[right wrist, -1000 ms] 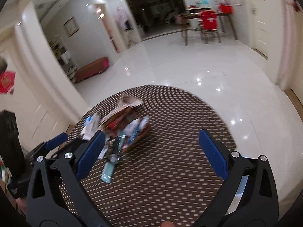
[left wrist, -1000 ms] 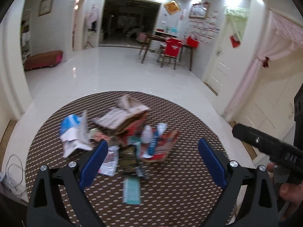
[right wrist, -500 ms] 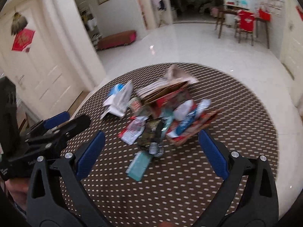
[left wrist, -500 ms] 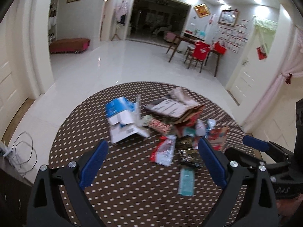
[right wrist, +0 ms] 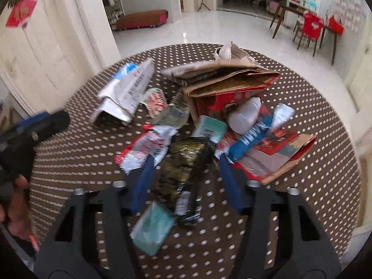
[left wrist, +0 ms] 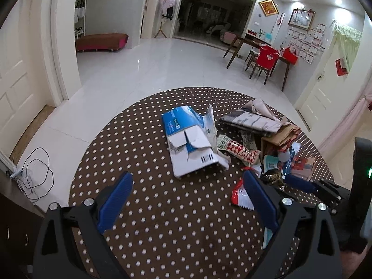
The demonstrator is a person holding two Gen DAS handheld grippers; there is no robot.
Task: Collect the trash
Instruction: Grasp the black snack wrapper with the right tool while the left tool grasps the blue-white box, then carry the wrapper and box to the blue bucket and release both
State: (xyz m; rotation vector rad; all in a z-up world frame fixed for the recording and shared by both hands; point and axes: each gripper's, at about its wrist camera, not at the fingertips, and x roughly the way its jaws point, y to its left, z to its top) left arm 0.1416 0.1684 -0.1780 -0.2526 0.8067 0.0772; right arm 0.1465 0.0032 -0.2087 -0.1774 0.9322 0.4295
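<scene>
We record the right gripper (right wrist: 184, 169) with its blue fingers partly spread on either side of a crinkled black-and-gold foil wrapper (right wrist: 183, 162); motion blur keeps us from telling whether the pads touch it. A teal packet (right wrist: 152, 229) lies below and left of that wrapper, close to the gripper body, and a red-and-white pouch (right wrist: 144, 150) sits just beyond the left finger. The left gripper (left wrist: 186, 197) hangs wide apart over bare dotted tablecloth (left wrist: 162, 220), with a torn blue-and-white carton (left wrist: 188, 144) ahead of it, slightly right of centre. Only the left view shows that carton's flat printed face sharply; only the right view shows the folded brown paper bag (right wrist: 230, 79) and a blue tube (right wrist: 251, 139) beyond the fingertips.
</scene>
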